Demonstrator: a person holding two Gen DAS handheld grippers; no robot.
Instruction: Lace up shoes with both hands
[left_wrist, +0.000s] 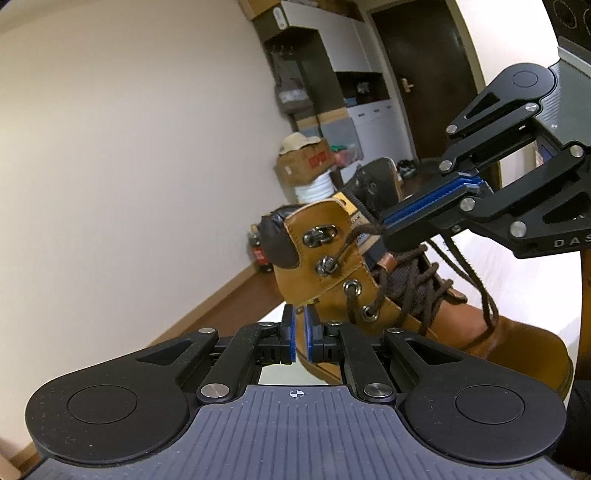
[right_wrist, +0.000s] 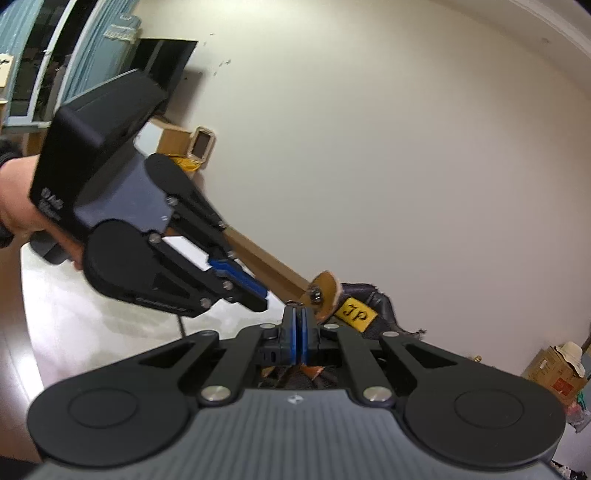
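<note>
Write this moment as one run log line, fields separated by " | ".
right gripper: shut on lace at upper hook | left gripper: slightly open, holds nothing | boot: tan, partly laced

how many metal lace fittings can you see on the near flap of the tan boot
4, running down the boot flap: a hook on top, a laced hook below it, then two eyelets. Lower ones may be hidden.
</note>
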